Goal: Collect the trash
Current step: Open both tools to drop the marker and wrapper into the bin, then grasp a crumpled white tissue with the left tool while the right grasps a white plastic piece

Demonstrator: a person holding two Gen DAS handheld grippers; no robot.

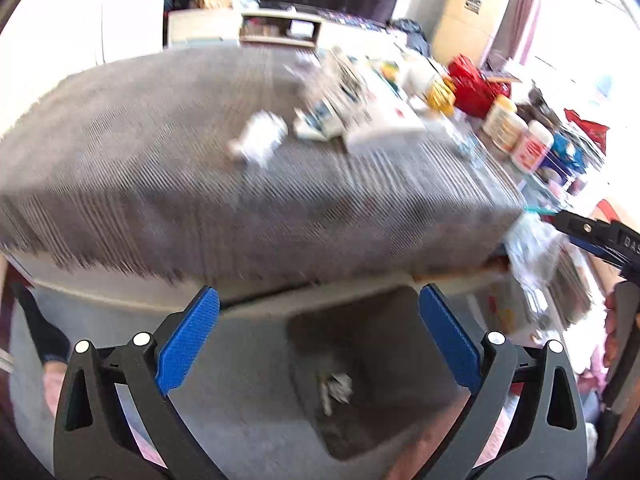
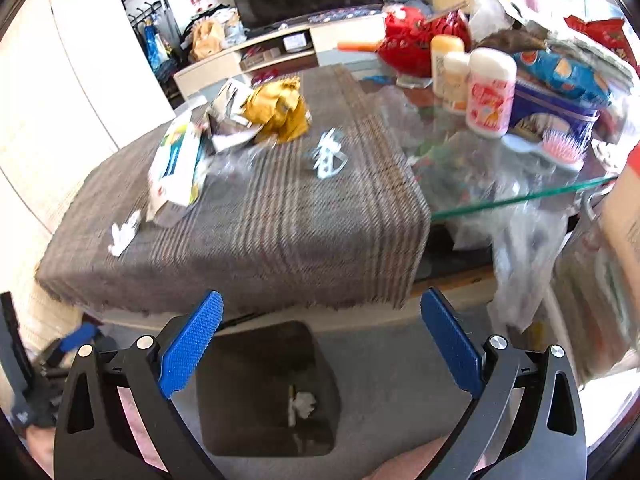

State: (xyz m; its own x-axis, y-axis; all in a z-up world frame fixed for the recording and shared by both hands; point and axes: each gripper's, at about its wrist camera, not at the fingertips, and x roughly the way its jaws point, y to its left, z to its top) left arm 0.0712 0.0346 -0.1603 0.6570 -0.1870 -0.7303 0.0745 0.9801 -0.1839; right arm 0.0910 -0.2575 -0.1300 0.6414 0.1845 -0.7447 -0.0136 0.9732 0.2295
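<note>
The left gripper (image 1: pixel 319 334) hangs with blue pads (image 1: pixel 188 340) spread wide, nothing between them; the right gripper (image 2: pixel 322 338) likewise gapes, its pads (image 2: pixel 450 344) holding nothing.

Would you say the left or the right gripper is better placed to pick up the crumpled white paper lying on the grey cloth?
Left, probably. The left gripper is open and points almost at the crumpled white paper. From the right gripper, also open, that paper lies far off to its left.
</note>
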